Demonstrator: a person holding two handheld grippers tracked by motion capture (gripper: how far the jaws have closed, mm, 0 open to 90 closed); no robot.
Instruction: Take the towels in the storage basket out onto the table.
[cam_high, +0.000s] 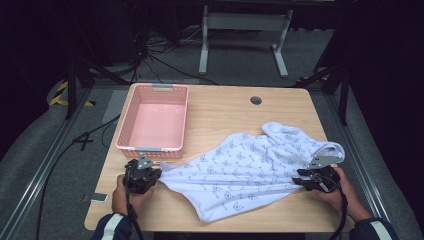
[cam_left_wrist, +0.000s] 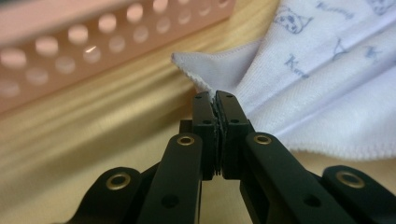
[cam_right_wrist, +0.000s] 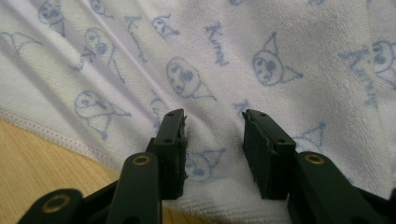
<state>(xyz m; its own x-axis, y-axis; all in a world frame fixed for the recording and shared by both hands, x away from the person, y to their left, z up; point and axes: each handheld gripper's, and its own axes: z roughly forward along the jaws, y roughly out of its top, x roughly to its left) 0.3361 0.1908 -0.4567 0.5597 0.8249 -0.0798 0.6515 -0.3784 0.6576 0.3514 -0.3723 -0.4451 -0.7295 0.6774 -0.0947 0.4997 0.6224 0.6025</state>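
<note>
On the surface (cam_high: 225, 107), right of centre, white printed towel (cam_high: 250, 167) lies crumpled. Left gripper (cam_left_wrist: 215, 100) pinches its near-left corner beside pink basket (cam_high: 155, 120); right gripper (cam_right_wrist: 214, 140) jaws spread over the cloth, nothing clamped. One corner secured; spreading or folding looks undone.

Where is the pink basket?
In the high view, the pink basket sits at the table's far left, just beyond the left gripper and the towel's corner.

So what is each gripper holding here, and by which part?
The left gripper is shut on the towel, pinching its corner. The right gripper is open over the towel, holding nothing.
</note>
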